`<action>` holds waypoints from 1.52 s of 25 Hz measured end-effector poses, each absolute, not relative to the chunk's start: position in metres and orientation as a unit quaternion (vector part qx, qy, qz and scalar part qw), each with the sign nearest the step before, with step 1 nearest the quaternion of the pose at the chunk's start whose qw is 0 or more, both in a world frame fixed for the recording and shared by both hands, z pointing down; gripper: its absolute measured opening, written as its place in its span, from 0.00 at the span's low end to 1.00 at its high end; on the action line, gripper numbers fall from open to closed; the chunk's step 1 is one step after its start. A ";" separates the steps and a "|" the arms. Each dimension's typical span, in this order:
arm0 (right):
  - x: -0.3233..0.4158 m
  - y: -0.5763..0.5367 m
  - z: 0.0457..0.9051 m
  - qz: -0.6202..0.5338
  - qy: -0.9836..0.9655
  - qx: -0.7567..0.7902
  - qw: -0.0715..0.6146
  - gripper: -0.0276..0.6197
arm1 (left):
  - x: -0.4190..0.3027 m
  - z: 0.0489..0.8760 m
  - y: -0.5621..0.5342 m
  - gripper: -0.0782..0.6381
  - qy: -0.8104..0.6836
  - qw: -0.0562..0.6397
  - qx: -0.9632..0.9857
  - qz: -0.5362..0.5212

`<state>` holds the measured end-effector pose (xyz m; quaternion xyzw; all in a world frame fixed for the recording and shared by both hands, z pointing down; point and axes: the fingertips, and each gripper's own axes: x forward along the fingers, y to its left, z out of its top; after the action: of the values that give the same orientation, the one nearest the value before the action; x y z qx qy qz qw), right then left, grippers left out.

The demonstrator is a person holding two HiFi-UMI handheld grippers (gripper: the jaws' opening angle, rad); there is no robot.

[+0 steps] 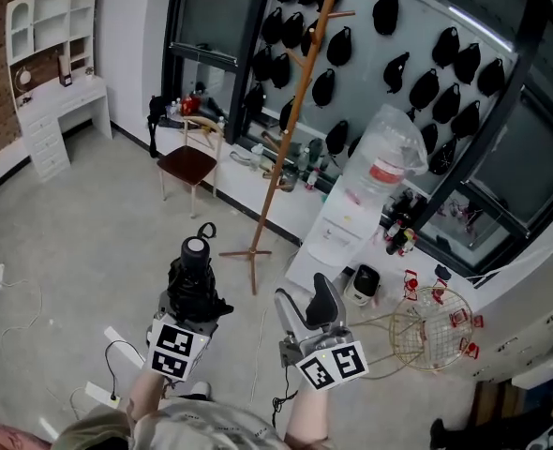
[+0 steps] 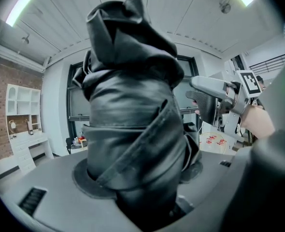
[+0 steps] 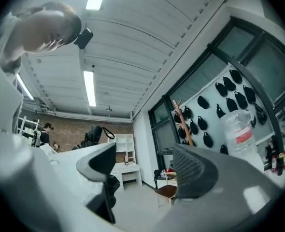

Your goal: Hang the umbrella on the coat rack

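A: Nearest first. The left gripper (image 1: 192,300) is clamped on the folded umbrella (image 1: 198,268), which stands upright between its jaws. In the left gripper view the bunched black fabric (image 2: 133,120) fills the gap. What is the weak spot?

B: The jaws bite on loose cloth rather than on the shaft, so the bundle could slide or twist in the grip if the person swings it.

A: And the right gripper (image 1: 320,300)?

B: Its jaws stand spread with nothing between them. That is clear in its own view (image 3: 147,166), where only the room shows through the gap. It offers no support, so one grip carries the whole load.

A: The strap (image 1: 206,230) is a small loop at the top end.

B: It probably has to go over a peg (image 1: 340,13), and it is small and floppy. If nothing holds it open, it may miss or only half catch, and the umbrella would then drop.

A: Anything on the floor?

B: A power strip (image 1: 98,394) and its cable lie near the person's feet, so a step could snag them.

A: Farther out is the rack (image 1: 291,129).

B: It is a thin pole on a small crossed base, well apart from the umbrella. A hard push near the top could rock or tip it. A chair (image 1: 190,162) stands to one side and a big bottle (image 1: 386,153) to the other. The upper pegs sit close to the caps (image 1: 426,82) behind them, so a wide swing could knock one.
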<state>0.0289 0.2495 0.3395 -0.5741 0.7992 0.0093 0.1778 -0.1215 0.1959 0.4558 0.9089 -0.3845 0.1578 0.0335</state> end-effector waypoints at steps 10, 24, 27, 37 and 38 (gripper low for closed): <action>-0.011 0.184 0.318 -0.003 0.823 -0.531 0.204 0.62 | -0.108 0.430 0.118 0.52 -0.318 0.010 0.937 0.145; -0.040 0.107 0.318 -0.032 0.913 -0.376 0.157 0.75 | -0.031 0.441 0.076 0.52 -0.213 0.004 0.965 0.152; -0.028 0.086 0.325 -0.029 0.927 -0.350 0.135 0.75 | -0.001 0.447 0.065 0.52 -0.195 -0.010 0.968 0.159; 0.033 0.018 0.347 -0.024 0.948 -0.309 0.071 0.68 | 0.091 0.470 0.014 0.52 -0.184 0.001 0.968 0.170; 0.042 0.011 0.349 -0.026 0.947 -0.313 0.069 0.58 | 0.100 0.472 0.008 0.52 -0.185 0.001 0.968 0.170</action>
<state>0.0424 0.0108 0.3492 -0.3125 0.9470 -0.0258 0.0693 0.0995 0.0083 0.4723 0.9679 -0.1848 0.1701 0.0010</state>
